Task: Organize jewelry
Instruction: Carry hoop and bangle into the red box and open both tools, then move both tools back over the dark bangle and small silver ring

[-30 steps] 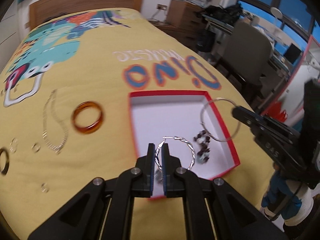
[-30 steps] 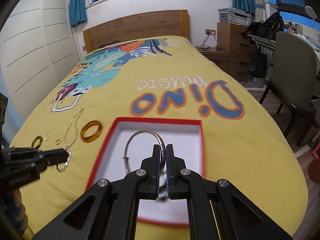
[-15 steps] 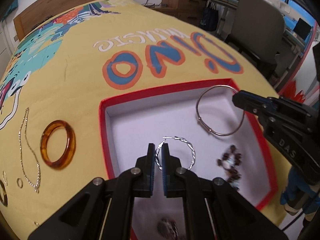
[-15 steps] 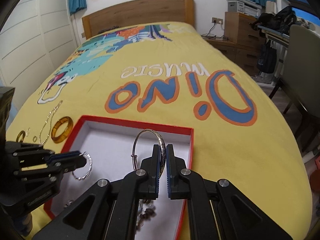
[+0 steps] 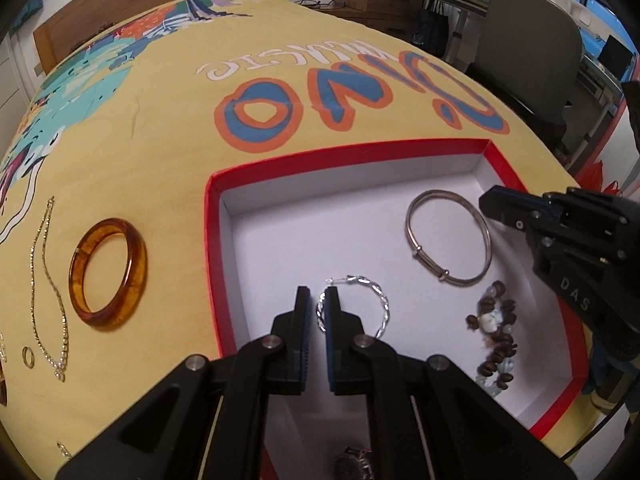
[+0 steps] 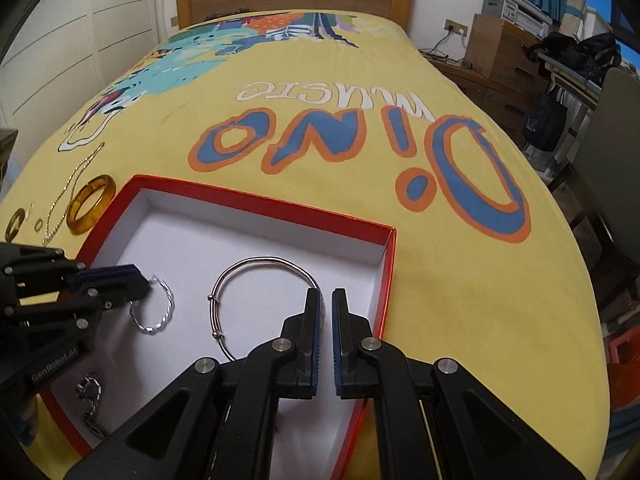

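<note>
1. The left gripper (image 5: pixel 314 308) is hovering over the near part of the red box (image 5: pixel 344 151), its jaws standing slightly apart; the twisted silver hoop earring (image 5: pixel 380 312) is sitting between the tips and against the right one, and whether it is being pinched cannot be told.
2. The right gripper (image 6: pixel 326 308) is reaching in at the box's right side, its jaws parted by a narrow gap and clamping nothing; the silver bangle (image 5: pixel 448 240) is lying flat on the white floor of the box, with its rim passing just in front of the left tip.
3. A brown bead bracelet (image 5: pixel 494 336) is lying near the box's right wall, just beside the bangle.
4. A silver chain piece (image 6: pixel 91 404) is lying toward the box's near left corner.
5. On the yellow bed (image 5: pixel 160 152), left of the box, an amber bangle (image 5: pixel 108 272), a thin gold chain (image 5: pixel 46 292) and a small ring (image 5: pixel 28 357) are lying apart from one another.
</note>
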A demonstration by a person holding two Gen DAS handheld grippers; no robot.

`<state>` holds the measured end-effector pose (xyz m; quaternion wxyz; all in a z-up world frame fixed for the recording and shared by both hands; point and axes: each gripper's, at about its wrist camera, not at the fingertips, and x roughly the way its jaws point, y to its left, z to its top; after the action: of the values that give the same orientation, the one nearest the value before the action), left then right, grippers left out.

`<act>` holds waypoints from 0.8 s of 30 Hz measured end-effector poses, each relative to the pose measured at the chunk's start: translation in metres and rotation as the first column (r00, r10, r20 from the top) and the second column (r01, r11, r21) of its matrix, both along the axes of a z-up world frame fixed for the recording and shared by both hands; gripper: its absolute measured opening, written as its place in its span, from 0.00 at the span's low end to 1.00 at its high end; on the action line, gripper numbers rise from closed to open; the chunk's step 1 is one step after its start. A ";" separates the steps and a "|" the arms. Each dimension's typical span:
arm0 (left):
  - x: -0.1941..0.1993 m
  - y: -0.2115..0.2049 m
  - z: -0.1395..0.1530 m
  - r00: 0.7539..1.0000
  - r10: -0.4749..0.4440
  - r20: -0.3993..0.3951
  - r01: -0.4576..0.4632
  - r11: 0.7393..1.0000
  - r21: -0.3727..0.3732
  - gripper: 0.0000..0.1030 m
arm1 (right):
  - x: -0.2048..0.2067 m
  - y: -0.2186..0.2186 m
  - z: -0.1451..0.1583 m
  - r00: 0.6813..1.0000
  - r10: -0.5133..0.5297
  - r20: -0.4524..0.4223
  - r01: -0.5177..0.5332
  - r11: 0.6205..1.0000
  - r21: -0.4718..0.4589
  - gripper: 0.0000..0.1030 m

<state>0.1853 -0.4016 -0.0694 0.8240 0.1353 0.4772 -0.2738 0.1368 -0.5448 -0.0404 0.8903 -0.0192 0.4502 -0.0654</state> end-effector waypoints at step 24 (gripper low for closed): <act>-0.068 0.087 0.086 0.999 0.026 0.023 -0.024 0.994 -0.111 0.28 | -0.100 0.036 0.101 0.979 -0.085 0.187 0.077 0.996 0.053 0.30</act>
<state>0.1173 -0.3141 0.0169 0.8394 0.0869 0.4528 -0.2878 0.0364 -0.5093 0.0609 0.9259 0.0255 0.3652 -0.0929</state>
